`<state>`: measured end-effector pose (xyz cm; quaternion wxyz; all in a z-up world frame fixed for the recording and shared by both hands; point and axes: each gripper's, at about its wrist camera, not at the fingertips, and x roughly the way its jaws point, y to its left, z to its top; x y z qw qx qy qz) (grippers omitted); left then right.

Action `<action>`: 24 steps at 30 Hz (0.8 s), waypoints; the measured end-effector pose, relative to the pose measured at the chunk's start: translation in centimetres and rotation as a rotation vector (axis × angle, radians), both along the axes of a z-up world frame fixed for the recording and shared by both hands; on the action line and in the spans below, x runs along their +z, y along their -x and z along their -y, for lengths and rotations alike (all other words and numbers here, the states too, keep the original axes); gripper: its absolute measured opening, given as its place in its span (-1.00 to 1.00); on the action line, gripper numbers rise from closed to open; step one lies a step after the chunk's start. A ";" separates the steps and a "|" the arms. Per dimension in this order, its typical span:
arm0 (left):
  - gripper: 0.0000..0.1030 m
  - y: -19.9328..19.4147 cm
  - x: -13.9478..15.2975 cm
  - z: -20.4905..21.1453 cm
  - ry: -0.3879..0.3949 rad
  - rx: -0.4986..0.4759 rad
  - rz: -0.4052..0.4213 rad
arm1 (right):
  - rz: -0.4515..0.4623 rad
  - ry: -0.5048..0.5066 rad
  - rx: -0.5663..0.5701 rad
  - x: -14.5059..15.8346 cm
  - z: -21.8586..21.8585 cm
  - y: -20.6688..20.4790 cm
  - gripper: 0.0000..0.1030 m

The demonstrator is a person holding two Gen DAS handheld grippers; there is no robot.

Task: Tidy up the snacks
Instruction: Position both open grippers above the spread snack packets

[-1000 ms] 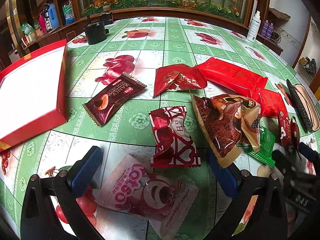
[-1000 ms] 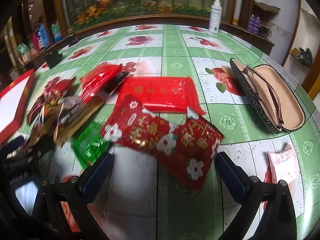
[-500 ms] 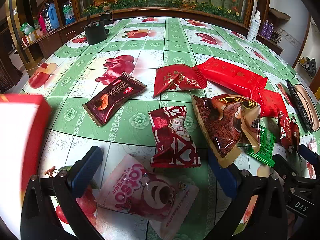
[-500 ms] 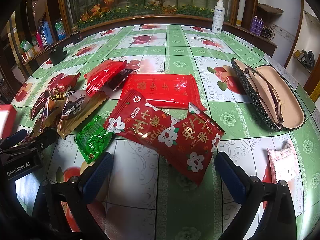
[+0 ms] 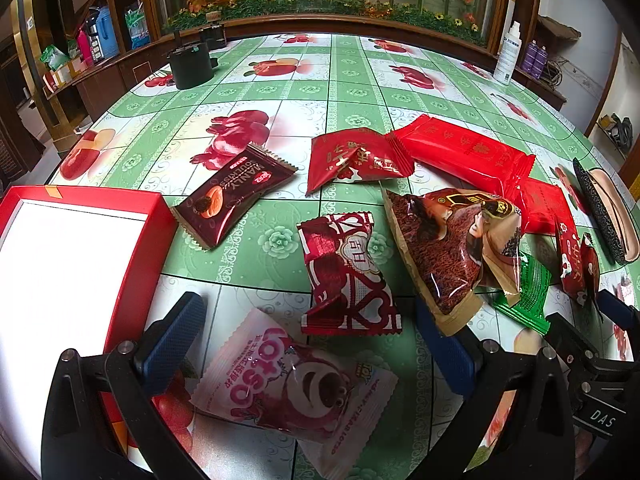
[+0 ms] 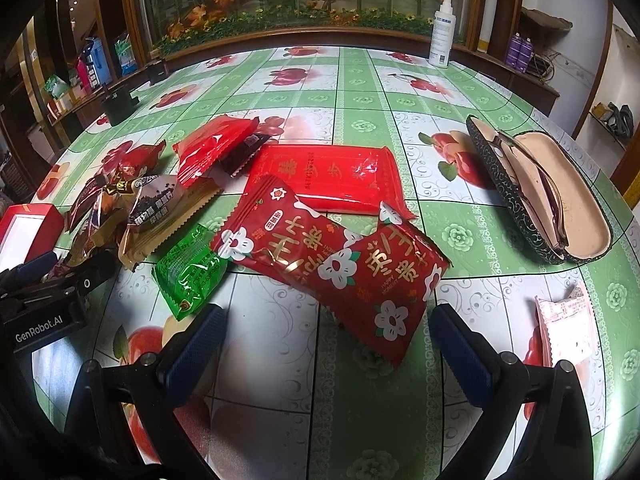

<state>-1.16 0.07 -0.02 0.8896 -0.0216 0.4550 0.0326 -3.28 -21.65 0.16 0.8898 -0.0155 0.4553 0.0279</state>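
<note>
Several snack packets lie on the green fruit-print tablecloth (image 5: 256, 92). My left gripper (image 5: 308, 336) is open and empty just above a pink Lotso packet (image 5: 292, 384), with a red heart-print packet (image 5: 348, 276) beyond it. A red box with a white inside (image 5: 68, 280) lies flat at its left. A dark Manly packet (image 5: 236, 196) and a brown bag (image 5: 448, 248) lie further off. My right gripper (image 6: 328, 336) is open and empty at the near end of a red flower-print packet (image 6: 340, 264). A green packet (image 6: 190, 272) lies to its left.
An open glasses case (image 6: 540, 188) lies at the right. A small pink packet (image 6: 564, 328) sits by the right fingertip. A flat red packet (image 6: 328, 178) lies behind. A white spray bottle (image 6: 442, 32) and a black cup (image 5: 190, 66) stand at the far table edge.
The red box swung off the left side of the table and came back, now lying flat close beside my left gripper. The right view has steadied; both grippers stay open.
</note>
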 end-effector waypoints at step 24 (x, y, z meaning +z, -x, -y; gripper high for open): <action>1.00 1.4 0.9 -1.6 0.019 0.051 -0.058 | -0.007 -0.021 -0.023 0.6 -0.1 2.5 1.00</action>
